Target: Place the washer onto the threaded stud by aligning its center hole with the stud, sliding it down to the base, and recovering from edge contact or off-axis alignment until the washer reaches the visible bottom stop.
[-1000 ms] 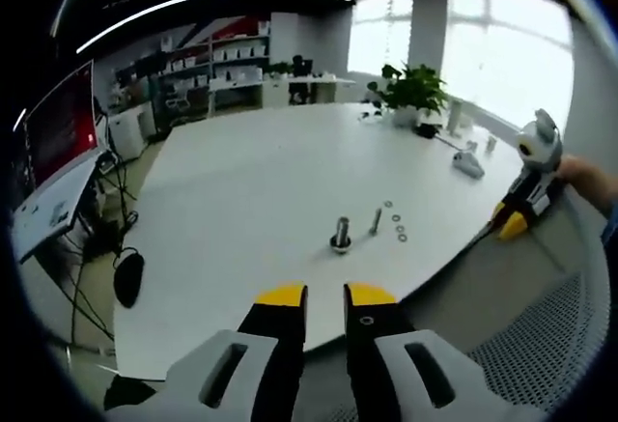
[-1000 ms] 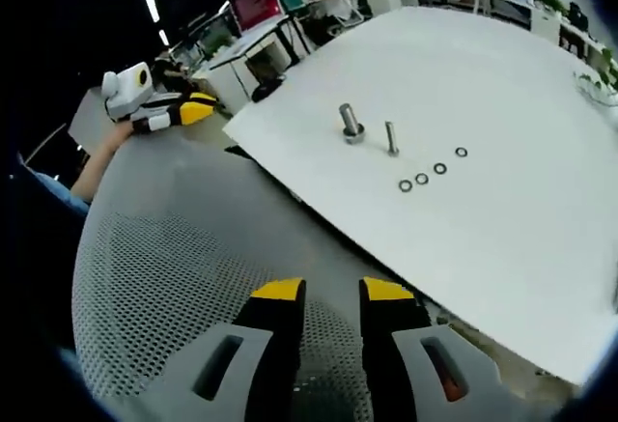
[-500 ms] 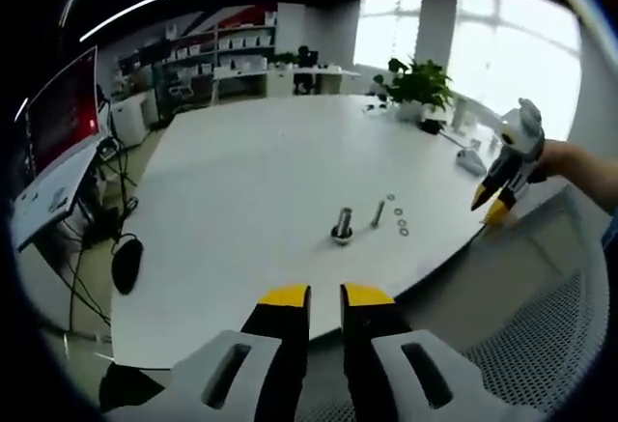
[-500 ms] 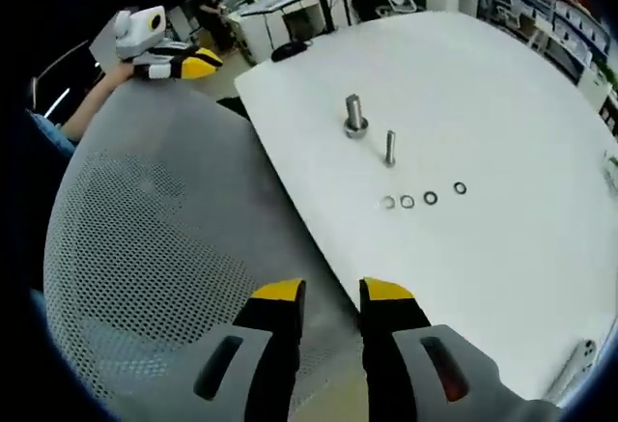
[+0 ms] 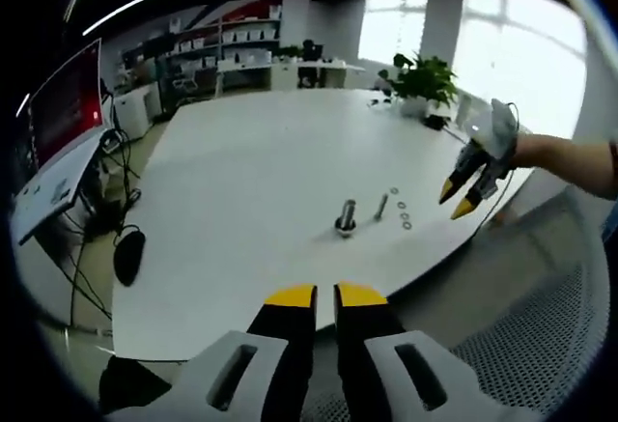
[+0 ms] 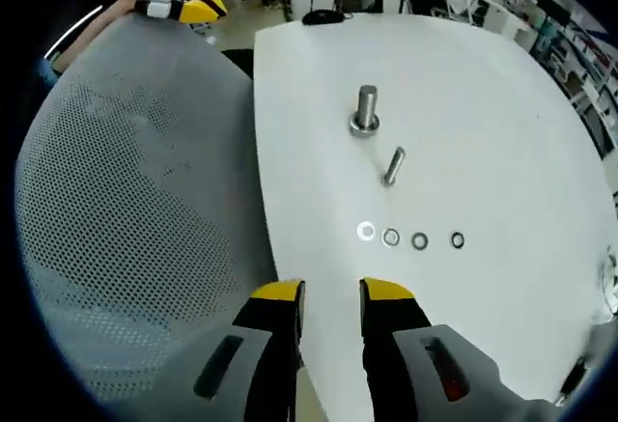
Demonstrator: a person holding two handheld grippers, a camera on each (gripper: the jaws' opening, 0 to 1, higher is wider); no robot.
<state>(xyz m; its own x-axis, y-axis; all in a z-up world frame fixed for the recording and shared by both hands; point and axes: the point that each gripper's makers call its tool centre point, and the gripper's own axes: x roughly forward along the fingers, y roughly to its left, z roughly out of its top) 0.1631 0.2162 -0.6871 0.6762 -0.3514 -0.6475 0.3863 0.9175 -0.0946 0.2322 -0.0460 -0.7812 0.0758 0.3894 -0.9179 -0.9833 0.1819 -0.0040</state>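
Note:
On the white table [image 6: 502,132] a threaded stud [image 6: 365,110] stands upright on its wide base, also at stud [image 5: 346,219]. Beside it is a slimmer loose bolt [image 6: 393,166]. Several washers [image 6: 390,238] lie flat in a short row; the nearest washer [image 6: 365,232] sits just ahead of my right gripper [image 6: 332,293]. That gripper hovers at the table edge, jaws a narrow gap apart, nothing between them. From the left gripper view it appears as the right gripper [image 5: 458,202], held by a hand. My left gripper [image 5: 325,296] is off the table, jaws almost touching, empty.
A grey mesh chair back [image 6: 126,200] lies left of the table edge beneath my right gripper, with the left gripper [image 6: 183,5] beyond it. A potted plant [image 5: 422,82] and small items stand at the table's far end. A red monitor [image 5: 63,113] and cables are at left.
My right gripper has swung from over the chair to the table edge, close to the washer row. The left jaws have drawn closer together. Stud, bolt and washers have not moved.

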